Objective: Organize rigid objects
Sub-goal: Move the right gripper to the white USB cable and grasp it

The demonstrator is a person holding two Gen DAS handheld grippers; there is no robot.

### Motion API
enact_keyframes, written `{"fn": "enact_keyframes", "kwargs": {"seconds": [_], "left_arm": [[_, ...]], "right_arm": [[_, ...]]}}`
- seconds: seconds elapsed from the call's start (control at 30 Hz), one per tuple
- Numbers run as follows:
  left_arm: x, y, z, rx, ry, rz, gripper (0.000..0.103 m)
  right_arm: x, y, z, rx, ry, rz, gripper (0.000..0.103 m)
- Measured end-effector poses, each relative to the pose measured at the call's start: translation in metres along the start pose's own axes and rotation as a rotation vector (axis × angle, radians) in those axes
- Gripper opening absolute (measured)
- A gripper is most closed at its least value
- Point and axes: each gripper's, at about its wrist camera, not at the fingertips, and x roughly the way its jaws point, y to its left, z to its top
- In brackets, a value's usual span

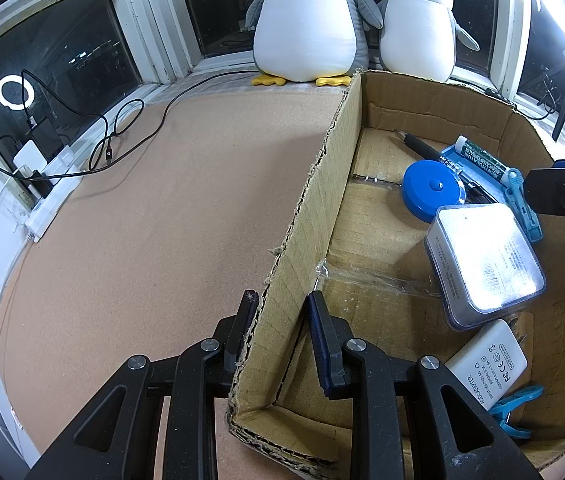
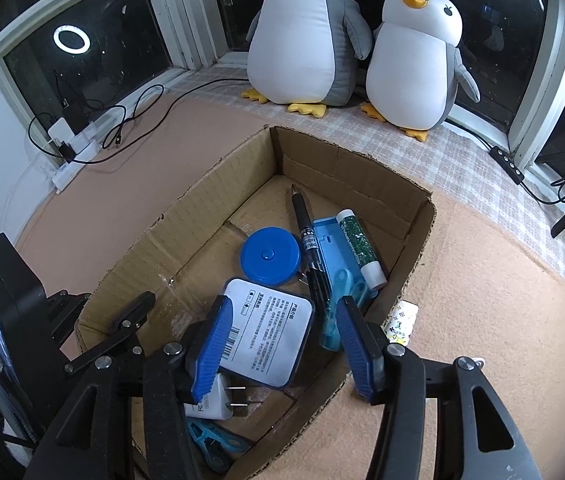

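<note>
An open cardboard box stands on the tan mat. My left gripper is shut on its left wall, one finger outside and one inside. My right gripper hangs open over the box, its blue pads either side of a clear plastic case without pressing on it. Also in the box lie a blue round tape measure, a black pen, a glue stick, a light blue holder, a white power adapter and a blue clip.
Two penguin plush toys sit on the window ledge behind the box. A power strip with black cables lies at the left wall. A small printed card lies on the mat by the box's right wall.
</note>
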Motion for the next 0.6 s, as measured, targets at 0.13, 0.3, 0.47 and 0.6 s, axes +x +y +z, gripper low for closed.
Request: {"fn": "enact_keyframes", "kwargs": {"seconds": [0.13,0.3,0.47,0.6], "left_arm": [[0.000,0.000,0.000,0.001,0.000,0.000,0.027],[0.000,0.000,0.000,0.000,-0.001,0.000,0.027],[0.000,0.000,0.000,0.000,-0.001,0.000,0.027],[0.000,0.000,0.000,0.001,-0.001,0.000,0.027]], "right_arm": [[-0.005,-0.007,-0.002,0.008,-0.006,0.002,0.051],[-0.017,-0.025,-0.010,0.040,-0.016,0.002,0.051],[-0.027,-0.058,-0.023,0.100,-0.016,-0.019,0.051],[-0.032,-0.088,-0.034,0.165,-0.009,-0.037,0.051]]}}
